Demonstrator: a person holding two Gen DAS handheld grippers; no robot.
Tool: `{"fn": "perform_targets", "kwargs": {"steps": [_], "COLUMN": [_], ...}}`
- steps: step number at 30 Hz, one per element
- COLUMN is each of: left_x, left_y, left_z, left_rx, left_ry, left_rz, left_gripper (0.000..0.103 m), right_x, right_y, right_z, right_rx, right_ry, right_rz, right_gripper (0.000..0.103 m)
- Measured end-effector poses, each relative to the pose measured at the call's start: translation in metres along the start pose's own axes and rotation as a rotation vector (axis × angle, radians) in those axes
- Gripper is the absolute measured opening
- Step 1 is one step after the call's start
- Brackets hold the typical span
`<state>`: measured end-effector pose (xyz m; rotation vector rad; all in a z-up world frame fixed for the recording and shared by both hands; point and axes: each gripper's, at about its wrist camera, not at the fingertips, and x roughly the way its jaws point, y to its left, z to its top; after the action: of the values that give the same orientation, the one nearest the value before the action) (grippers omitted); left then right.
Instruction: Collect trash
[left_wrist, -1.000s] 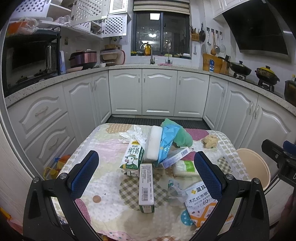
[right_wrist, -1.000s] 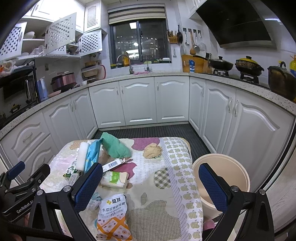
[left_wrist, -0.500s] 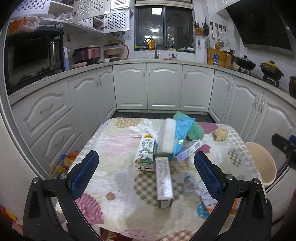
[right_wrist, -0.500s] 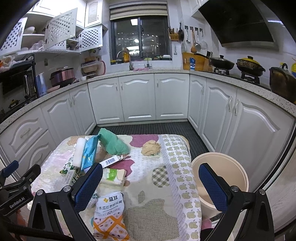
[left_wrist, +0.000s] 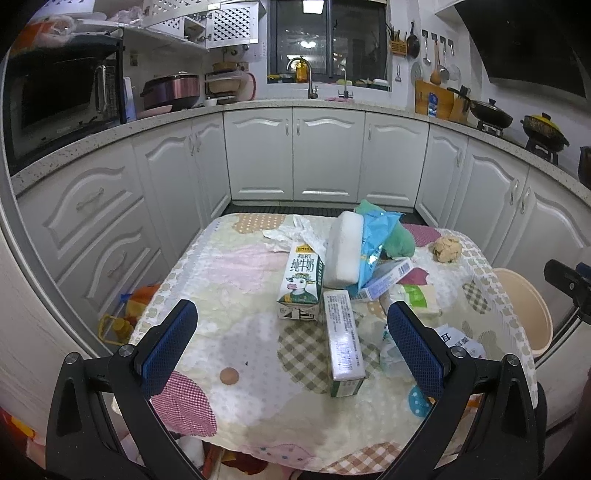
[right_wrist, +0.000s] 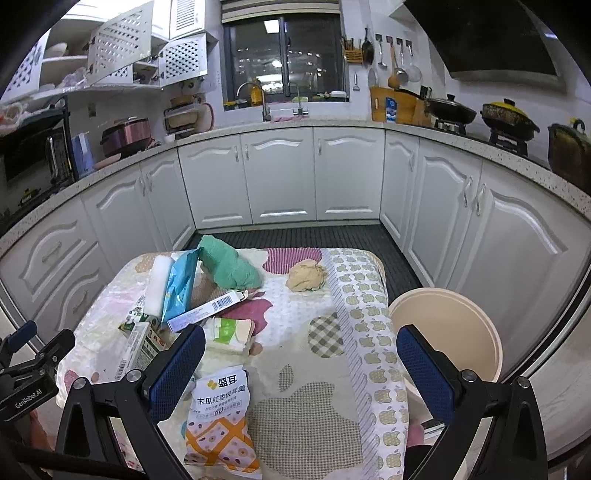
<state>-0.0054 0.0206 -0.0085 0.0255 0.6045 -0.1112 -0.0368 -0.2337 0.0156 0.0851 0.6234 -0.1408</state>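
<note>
Trash lies on a small table with a patterned cloth (left_wrist: 236, 280): a milk carton (left_wrist: 301, 286), a long green-white box (left_wrist: 343, 343), a white foam block (left_wrist: 343, 254), a blue wrapper (left_wrist: 376, 240), a green rag (right_wrist: 229, 264), a crumpled brown paper (right_wrist: 306, 275), a snack pouch (right_wrist: 219, 417). A beige bin (right_wrist: 447, 332) stands right of the table. My left gripper (left_wrist: 293, 347) is open and empty above the table's near edge. My right gripper (right_wrist: 301, 369) is open and empty over the table's near right part.
White kitchen cabinets (left_wrist: 328, 155) wrap around behind the table. A dark floor mat (right_wrist: 295, 236) lies between the table and the cabinets. Bags (left_wrist: 125, 314) sit on the floor at the table's left. The left gripper shows in the right wrist view (right_wrist: 26, 365).
The left gripper has pulled back and risen, so the table looks smaller and farther. The right gripper has shifted slightly. Both stay open and empty.
</note>
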Motion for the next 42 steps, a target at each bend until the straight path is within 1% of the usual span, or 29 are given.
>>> {"fn": "perform_targets", "kwargs": {"steps": [14, 22, 29, 32, 39, 42], "left_x": [0.006, 0.004, -0.001, -0.001, -0.009, -0.008], "left_y": [-0.005, -0.004, -0.008, -0.011, -0.017, -0.019], "left_z": [0.0, 0.003, 0.005, 0.008, 0.016, 0.015], "left_rx": [-0.008, -0.016, -0.023, -0.013, -0.021, -0.004], "left_ry": [0.009, -0.004, -0.025, -0.022, -0.044, -0.038], "left_rz": [-0.002, -0.003, -0.029, -0.048, -0.084, -0.081], "left_gripper": [0.102, 0.102, 0.102, 0.102, 0.102, 0.102], "right_x": [0.002, -0.004, -0.005, -0.007, -0.009, -0.009], "right_y": [-0.001, -0.002, -0.001, -0.003, -0.007, -0.008], "right_z": [0.0, 0.0, 0.001, 0.001, 0.002, 0.002], "right_rx": [0.011, 0.018, 0.015, 0.017, 0.034, 0.037], "right_ry": [0.008, -0.042, -0.042, -0.046, -0.047, -0.045], "right_rz": [0.013, 0.019, 0.017, 0.013, 0.026, 0.031], "right_gripper": [0.103, 0.103, 0.103, 0.103, 0.103, 0.103]}}
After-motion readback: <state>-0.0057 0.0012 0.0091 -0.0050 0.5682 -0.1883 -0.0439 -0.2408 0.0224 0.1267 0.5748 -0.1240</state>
